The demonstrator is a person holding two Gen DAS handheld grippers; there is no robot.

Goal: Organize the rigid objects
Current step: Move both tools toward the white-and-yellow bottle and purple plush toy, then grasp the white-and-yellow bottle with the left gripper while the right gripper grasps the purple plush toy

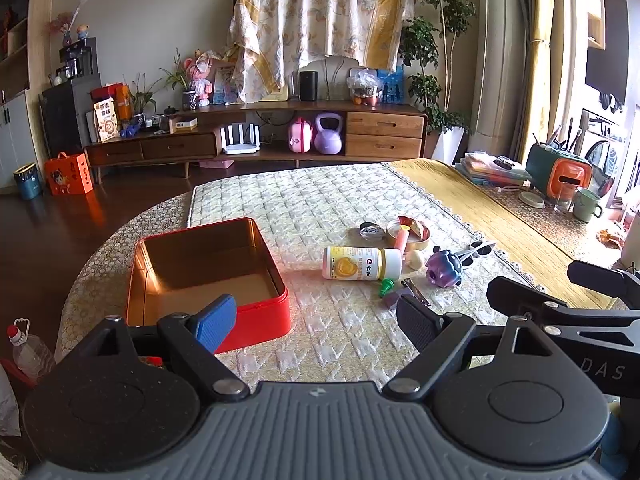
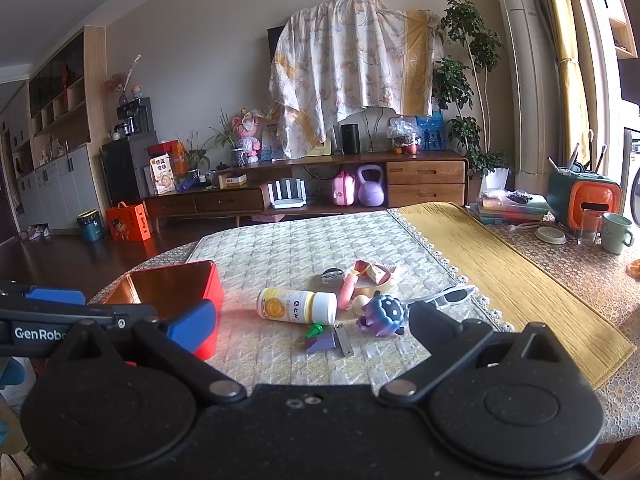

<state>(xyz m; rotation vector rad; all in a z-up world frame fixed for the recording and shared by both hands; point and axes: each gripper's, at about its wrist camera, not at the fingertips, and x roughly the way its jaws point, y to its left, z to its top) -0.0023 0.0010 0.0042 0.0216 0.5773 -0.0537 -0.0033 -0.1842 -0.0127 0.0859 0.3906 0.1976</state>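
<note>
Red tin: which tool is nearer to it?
Left. The left tool hovers at the red tin's near corner; the right tool sits further right, facing the white bottle.

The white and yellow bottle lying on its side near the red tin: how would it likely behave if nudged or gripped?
The bottle looks cylindrical and lies on its side, so a nudge could roll it, though the quilted mat might slow it. Its smooth plastic may slip between pads; it looks rigid.

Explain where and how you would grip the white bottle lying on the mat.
Grip the bottle across the middle of its round body, coming down from above with the jaws spanning its width. It lies on its side, cap toward the toys, so its ends are crowded while its near and far sides are mostly free.
</note>
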